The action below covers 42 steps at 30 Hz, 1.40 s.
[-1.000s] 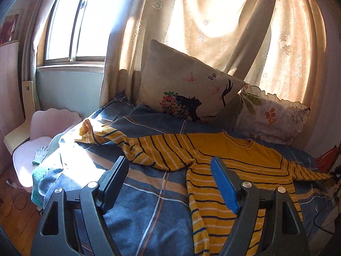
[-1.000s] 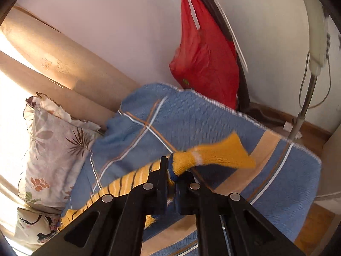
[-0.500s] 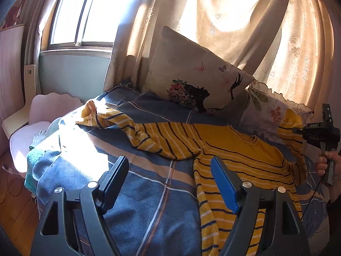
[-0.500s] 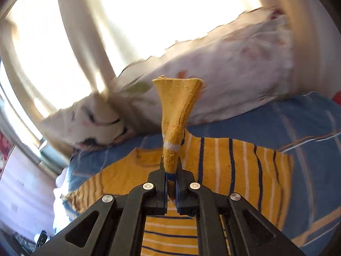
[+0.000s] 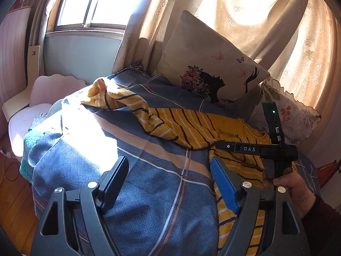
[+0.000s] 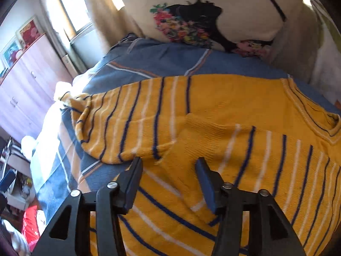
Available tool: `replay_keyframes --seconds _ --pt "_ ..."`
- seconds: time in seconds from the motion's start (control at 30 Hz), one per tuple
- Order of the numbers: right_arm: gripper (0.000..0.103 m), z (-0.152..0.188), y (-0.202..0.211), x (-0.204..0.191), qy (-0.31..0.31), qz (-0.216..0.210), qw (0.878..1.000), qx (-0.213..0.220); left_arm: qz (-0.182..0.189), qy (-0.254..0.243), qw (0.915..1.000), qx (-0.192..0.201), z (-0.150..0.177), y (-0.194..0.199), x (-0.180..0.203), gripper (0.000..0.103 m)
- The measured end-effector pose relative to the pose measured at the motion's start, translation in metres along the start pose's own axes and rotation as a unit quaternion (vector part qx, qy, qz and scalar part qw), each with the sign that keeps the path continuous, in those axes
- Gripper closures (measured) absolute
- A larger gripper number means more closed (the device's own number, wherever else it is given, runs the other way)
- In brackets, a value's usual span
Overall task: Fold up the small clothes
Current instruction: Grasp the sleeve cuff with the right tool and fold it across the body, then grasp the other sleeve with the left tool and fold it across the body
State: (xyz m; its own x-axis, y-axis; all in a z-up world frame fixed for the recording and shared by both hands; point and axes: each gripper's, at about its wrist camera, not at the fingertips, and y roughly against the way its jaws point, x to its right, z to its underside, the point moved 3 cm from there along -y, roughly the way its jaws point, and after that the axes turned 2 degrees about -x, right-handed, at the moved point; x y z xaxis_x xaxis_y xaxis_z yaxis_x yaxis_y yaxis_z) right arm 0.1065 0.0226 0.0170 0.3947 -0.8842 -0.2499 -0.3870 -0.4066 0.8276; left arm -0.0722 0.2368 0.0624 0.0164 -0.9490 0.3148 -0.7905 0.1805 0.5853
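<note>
A yellow knit sweater (image 5: 191, 125) with navy and white stripes lies flat on the blue plaid bedspread (image 5: 149, 183). Its left sleeve (image 5: 119, 98) stretches toward the sunlit bed edge. In the right wrist view the right sleeve lies folded across the sweater's body (image 6: 234, 149). My left gripper (image 5: 170, 170) is open and empty, low over the bedspread at the sweater's left hem. My right gripper (image 6: 168, 170) is open and empty just above the sweater's middle; its body shows in the left wrist view (image 5: 275, 149), held by a hand.
Two pillows (image 5: 204, 64) lean against the curtain (image 5: 255, 10) behind the sweater. A pink chair (image 5: 38, 98) stands left of the bed by the window. A teal towel (image 5: 29, 147) hangs at the bed's left edge. A wardrobe (image 6: 25, 85) stands far left.
My right gripper carried the right sleeve up and over onto the sweater's body, then opened and let it go. My left gripper moved closer over the bed, staying open.
</note>
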Motion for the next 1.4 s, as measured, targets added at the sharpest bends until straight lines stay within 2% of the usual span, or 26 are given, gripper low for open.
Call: replay_keyframes --seconds 0.1,0.2,0.27,0.4,0.5,0.63,0.67,0.7,0.73,0.77,0.8,0.83,0.9,1.03,1.1,1.17,1.23,1.3,1.33,1.4 --pt "0.043 -0.003 0.020 -0.010 0.009 -0.051 0.999 0.000 -0.007 0.005 1.0000 0.004 -0.006 -0.004 -0.007 0.025" --pt "0.041 -0.003 0.050 0.004 -0.015 -0.039 0.999 0.027 -0.012 0.028 0.9995 0.001 -0.024 -0.020 -0.023 0.025" --pt "0.040 0.003 0.069 0.017 -0.030 -0.033 0.998 0.039 -0.001 0.059 0.9982 -0.010 -0.039 -0.039 -0.038 0.025" --pt "0.040 0.018 0.098 0.040 -0.057 -0.023 0.996 0.057 0.030 0.131 0.9905 -0.031 -0.070 -0.083 -0.072 0.025" --pt "0.040 0.029 0.113 0.055 -0.075 -0.014 0.995 0.064 0.049 0.160 0.9842 -0.058 -0.090 -0.122 -0.086 0.024" --pt "0.040 0.047 0.134 0.073 -0.098 -0.009 0.992 0.081 0.005 0.191 0.9786 -0.075 -0.111 -0.167 -0.108 0.024" --pt "0.040 0.052 0.140 0.078 -0.103 -0.008 0.991 0.086 -0.017 0.199 0.9769 -0.077 -0.115 -0.174 -0.115 0.027" --pt "0.040 0.057 0.145 0.082 -0.107 -0.003 0.990 0.090 -0.030 0.211 0.9738 -0.078 -0.118 -0.178 -0.123 0.049" --pt "0.040 0.061 0.151 0.086 -0.109 0.005 0.989 0.095 -0.027 0.227 0.9699 -0.083 -0.120 -0.181 -0.131 0.066" --pt "0.040 0.067 0.158 0.090 -0.110 0.015 0.989 0.101 -0.015 0.244 0.9654 -0.090 -0.122 -0.182 -0.138 0.091" --pt "0.040 0.072 0.166 0.095 -0.111 0.024 0.988 0.107 -0.006 0.257 0.9623 -0.089 -0.125 -0.178 -0.143 0.090" --pt "0.040 0.077 0.173 0.099 -0.113 0.032 0.987 0.114 -0.008 0.256 0.9635 -0.077 -0.130 -0.170 -0.144 0.090" --pt "0.040 0.089 0.191 0.110 -0.119 0.049 0.983 0.128 -0.023 0.226 0.9726 -0.049 -0.145 -0.149 -0.136 0.090" --pt "0.040 0.110 0.223 0.131 -0.134 0.079 0.975 0.157 0.007 0.165 0.9863 -0.004 -0.172 -0.107 -0.088 0.090" --pt "0.040 0.121 0.236 0.141 -0.145 0.088 0.971 0.169 0.039 0.102 0.9939 0.010 -0.178 -0.091 -0.040 0.090" --pt "0.040 0.132 0.247 0.151 -0.158 0.093 0.967 0.177 0.093 0.041 0.9948 0.009 -0.176 -0.079 0.021 0.090" --pt "0.040 0.142 0.252 0.160 -0.172 0.096 0.964 0.180 0.155 -0.017 0.9878 -0.004 -0.167 -0.075 0.088 0.090" --pt "0.040 0.152 0.254 0.170 -0.190 0.097 0.960 0.180 0.217 -0.072 0.9730 -0.029 -0.152 -0.075 0.159 0.090" --pt "0.040 0.157 0.254 0.175 -0.199 0.097 0.959 0.179 0.252 -0.095 0.9620 -0.047 -0.141 -0.077 0.194 0.090" --pt "0.040 0.167 0.255 0.183 -0.215 0.097 0.955 0.179 0.315 -0.135 0.9345 -0.095 -0.119 -0.084 0.256 0.089"
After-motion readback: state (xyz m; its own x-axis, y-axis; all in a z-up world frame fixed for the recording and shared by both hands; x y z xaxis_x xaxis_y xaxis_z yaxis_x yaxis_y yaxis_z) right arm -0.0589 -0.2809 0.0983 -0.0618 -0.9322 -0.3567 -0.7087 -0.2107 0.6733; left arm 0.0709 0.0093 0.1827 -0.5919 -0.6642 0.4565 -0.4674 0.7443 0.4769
